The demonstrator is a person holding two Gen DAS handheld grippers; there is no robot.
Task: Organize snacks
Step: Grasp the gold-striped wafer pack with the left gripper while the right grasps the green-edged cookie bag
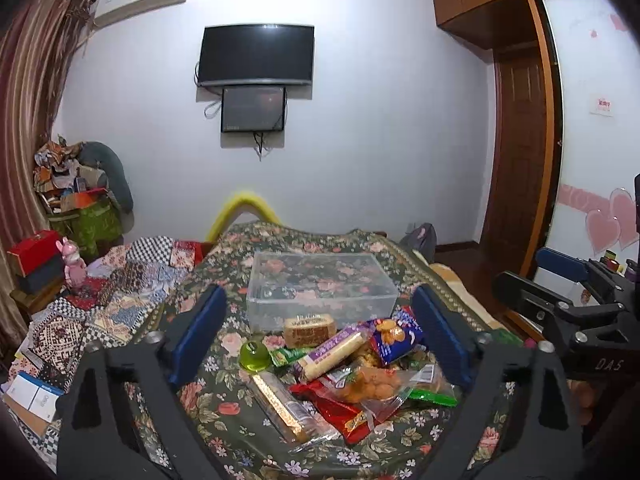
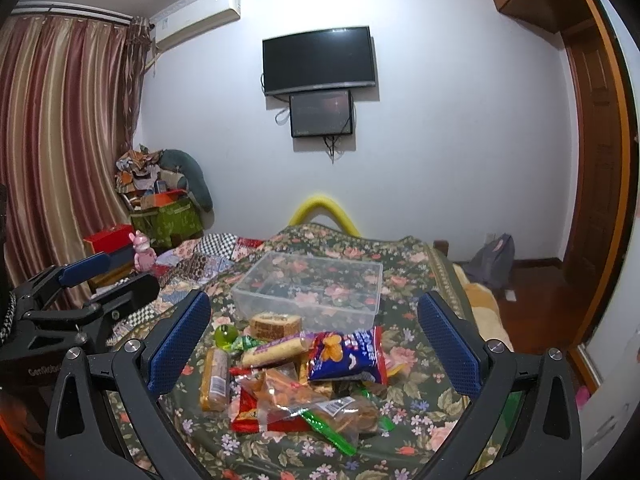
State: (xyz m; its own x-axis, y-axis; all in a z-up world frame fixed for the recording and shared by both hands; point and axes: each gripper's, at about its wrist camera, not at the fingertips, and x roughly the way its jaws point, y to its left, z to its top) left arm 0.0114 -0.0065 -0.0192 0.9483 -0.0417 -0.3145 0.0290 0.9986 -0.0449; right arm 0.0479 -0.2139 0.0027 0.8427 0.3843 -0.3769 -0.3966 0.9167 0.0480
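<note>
Both grippers hang wide open w/ nothing between the blue pads: left gripper (image 1: 320, 334) fills the lower part of its view, right gripper (image 2: 316, 344) likewise in its own. Each also shows at the other cam's edge, right one at mid-right of the left wrist view, left one at mid-left of the right wrist view.

Between the fingers, lower centre, snack pile (image 1: 344, 372) lies on a floral bedspread (image 1: 224, 400): red packet (image 1: 340, 412), clear bag of orange snacks (image 1: 368, 390), blue chip bag (image 2: 348, 356), long wafer pack (image 1: 280, 404), purple-labelled bar (image 1: 332, 354), brown cake pack (image 1: 308, 330), green wrappers. Small green round thing (image 1: 254, 356) sits just left of pile.

Just behind pile, mid-frame: clear plastic box (image 1: 320, 288), open top, nothing inside as far as visible.

Left of frame: patchwork quilt (image 1: 120, 300), pink rabbit figure (image 1: 74, 266), red box (image 1: 34, 252), green bin (image 1: 90, 224) heaped w/ clutter. Yellow curved tube (image 1: 244, 208) past the bed edge.

Far wall, upper centre: TV (image 1: 256, 54) w/ smaller screen (image 1: 254, 109) below. AC unit (image 1: 140, 0) upper left, striped curtain (image 2: 60, 140) far left, wooden wardrobe (image 1: 516, 140) and door on right.
</note>
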